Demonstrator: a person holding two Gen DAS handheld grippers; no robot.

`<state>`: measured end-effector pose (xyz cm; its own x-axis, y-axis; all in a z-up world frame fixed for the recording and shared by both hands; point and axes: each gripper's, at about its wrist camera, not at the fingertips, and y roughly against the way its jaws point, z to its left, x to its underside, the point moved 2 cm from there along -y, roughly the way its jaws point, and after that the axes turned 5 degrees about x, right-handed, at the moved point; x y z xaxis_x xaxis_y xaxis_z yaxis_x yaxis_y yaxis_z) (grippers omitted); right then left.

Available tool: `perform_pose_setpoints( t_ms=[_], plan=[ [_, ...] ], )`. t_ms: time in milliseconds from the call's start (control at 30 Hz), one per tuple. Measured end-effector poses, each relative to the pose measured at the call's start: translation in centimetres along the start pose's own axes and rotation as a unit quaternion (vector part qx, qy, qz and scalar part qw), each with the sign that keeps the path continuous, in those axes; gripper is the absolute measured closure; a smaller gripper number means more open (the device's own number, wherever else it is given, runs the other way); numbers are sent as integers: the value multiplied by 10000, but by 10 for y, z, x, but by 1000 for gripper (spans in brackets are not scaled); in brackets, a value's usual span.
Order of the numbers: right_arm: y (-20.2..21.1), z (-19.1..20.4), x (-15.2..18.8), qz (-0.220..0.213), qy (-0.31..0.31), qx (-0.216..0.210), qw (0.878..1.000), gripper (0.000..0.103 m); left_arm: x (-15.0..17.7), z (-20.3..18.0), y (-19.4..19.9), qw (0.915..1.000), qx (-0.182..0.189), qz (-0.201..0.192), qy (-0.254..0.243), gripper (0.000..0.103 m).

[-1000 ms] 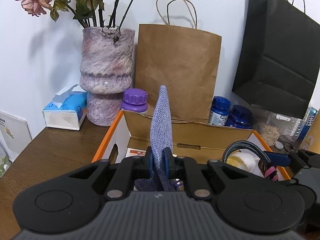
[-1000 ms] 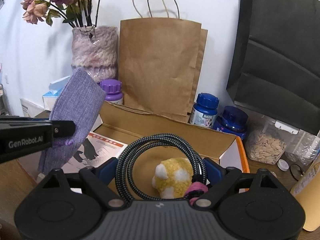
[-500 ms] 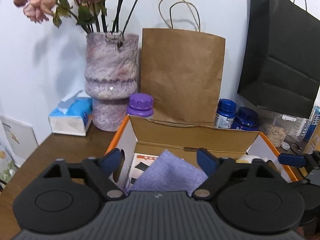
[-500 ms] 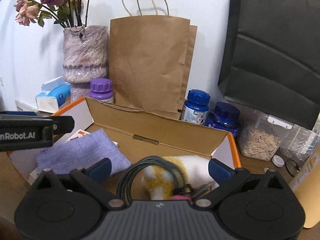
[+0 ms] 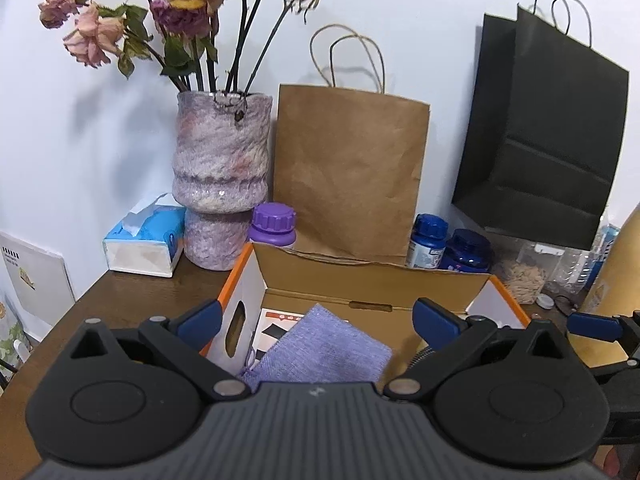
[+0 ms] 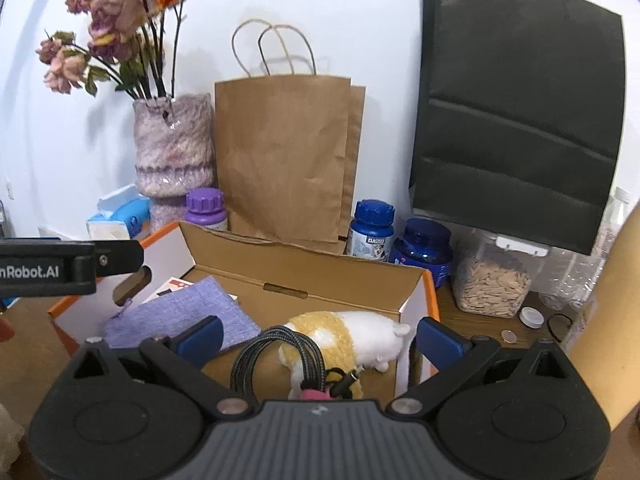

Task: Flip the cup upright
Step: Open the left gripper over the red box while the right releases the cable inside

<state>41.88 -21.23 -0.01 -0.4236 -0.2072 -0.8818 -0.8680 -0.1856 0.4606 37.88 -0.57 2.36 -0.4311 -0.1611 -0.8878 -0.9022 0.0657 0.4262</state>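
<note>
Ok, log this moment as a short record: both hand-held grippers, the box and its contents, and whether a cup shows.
left hand-held gripper: jaws wide apart after just opening, nothing between them
right hand-held gripper: jaws wide apart, nothing gripped
cardboard box: open, on the wooden table
purple fabric pouch: lying flat in the box, left part
plush toy: in the box, right part
braided cable: coiled, lying against the plush toy
cup: none visible

A flat lilac woven-fabric pouch (image 5: 320, 348) lies slanted in the left part of the open orange-edged cardboard box (image 5: 372, 280), partly over a printed leaflet (image 5: 276, 322), and a coiled black braided cable (image 6: 276, 356) leans on a yellow-and-white plush toy (image 6: 352, 340) at the right.
</note>
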Motion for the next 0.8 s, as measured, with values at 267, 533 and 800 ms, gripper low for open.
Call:
perform_pose_setpoints(
  t_ms=[267,533,800],
  plan=[
    [43,-9,13,-202,-111,10,9997,0,1,-9,40,9996,160,-217,-51,0],
    [82,-18,35,-313,-194,20,9993,0,11,-23,72,9989,324,-256,-223,0],
    [117,-25,59,-357,-247,-1,9991,0,26,-31,101,9984,413,-216,-333,0]
  ],
)
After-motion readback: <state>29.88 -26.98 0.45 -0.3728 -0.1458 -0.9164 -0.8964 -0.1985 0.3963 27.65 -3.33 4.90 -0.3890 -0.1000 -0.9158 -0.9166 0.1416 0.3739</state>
